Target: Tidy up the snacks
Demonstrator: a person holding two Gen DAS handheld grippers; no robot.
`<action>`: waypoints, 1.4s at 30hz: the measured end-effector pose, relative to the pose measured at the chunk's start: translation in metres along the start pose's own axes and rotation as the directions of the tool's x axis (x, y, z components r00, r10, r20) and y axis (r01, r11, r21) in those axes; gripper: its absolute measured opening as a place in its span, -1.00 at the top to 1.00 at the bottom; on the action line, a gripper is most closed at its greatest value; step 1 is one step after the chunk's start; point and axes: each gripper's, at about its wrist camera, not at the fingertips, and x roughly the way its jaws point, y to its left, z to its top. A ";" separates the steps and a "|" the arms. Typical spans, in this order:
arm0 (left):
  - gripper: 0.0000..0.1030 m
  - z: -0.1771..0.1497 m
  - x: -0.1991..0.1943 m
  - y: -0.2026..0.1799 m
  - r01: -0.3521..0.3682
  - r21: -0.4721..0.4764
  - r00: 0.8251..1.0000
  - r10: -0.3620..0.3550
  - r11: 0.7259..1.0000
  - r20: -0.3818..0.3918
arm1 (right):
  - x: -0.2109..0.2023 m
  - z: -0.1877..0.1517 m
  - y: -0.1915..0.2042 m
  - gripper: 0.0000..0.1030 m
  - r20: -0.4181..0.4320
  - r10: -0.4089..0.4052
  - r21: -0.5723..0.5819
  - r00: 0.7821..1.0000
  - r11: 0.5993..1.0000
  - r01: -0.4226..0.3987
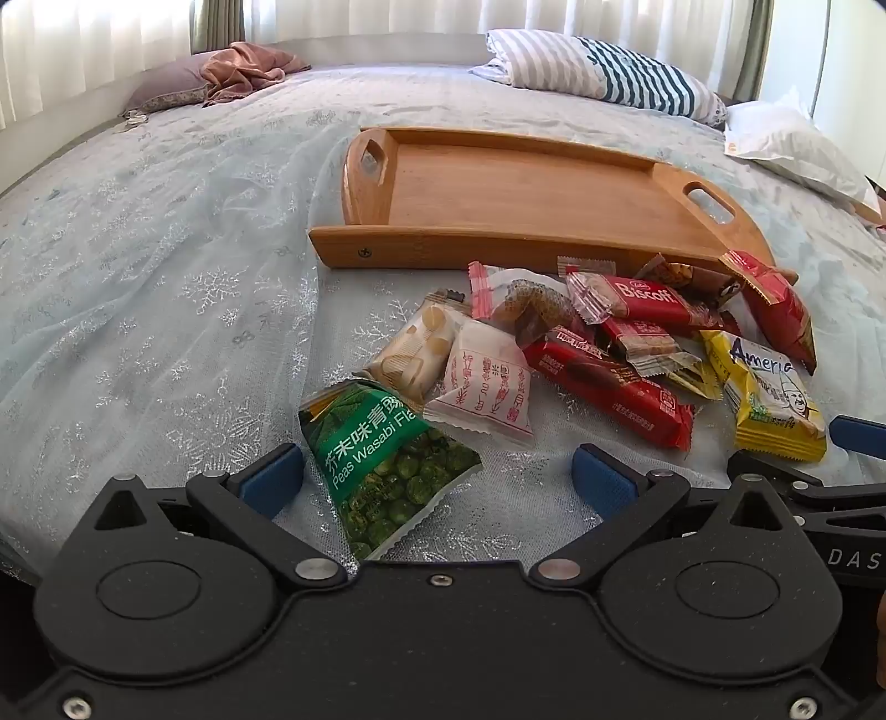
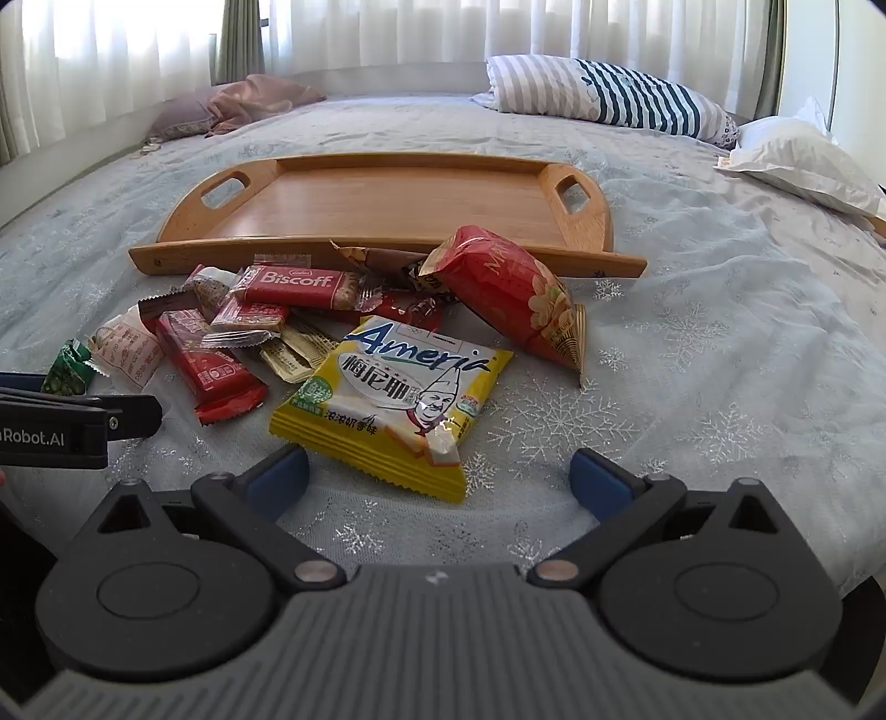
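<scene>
The left claw (image 1: 437,476) is spread wide, its blue pads apart and pressing on nothing. A green pea packet (image 1: 382,459) lies on the bedspread (image 1: 166,288) between its two fingers, nearer the left pad and tilted, not gripped. Just ahead of this claw sit a white packet with red print (image 1: 487,382) and a cream packet (image 1: 415,349), touching each other. Ahead and to its right lies a heap of snacks: a long red bar (image 1: 609,387), a red biscuit packet (image 1: 648,302) and a red bag (image 1: 775,310) leaning against the near rim of the tray. The wooden tray (image 1: 498,188) lies beyond the heap, bare inside.

The right claw (image 2: 440,479) is also spread wide and holds nothing. A yellow packet (image 2: 387,399) lies flat just ahead of it, its near edge between the fingertips and closer to the left pad. The same red bag (image 2: 509,293) lies beyond that, slightly to the right. The tray (image 2: 387,205) sits farther ahead. At this claw's far left, part of the other claw shows, low over the bedspread beside the snacks. Striped pillows (image 2: 609,94) lie far ahead by the curtains (image 2: 387,33).
</scene>
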 end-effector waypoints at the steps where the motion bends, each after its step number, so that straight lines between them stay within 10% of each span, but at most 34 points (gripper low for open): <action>1: -1.00 0.000 0.000 0.000 0.000 0.000 1.000 0.000 1.000 0.000 | 0.000 0.000 0.000 -1.00 0.000 0.001 0.000 1.000 1.000 -0.001; 42: -1.00 -0.003 0.006 0.001 -0.003 0.000 1.000 0.003 1.000 -0.012 | -0.001 0.000 0.000 -1.00 0.001 0.000 -0.001 1.000 1.000 0.000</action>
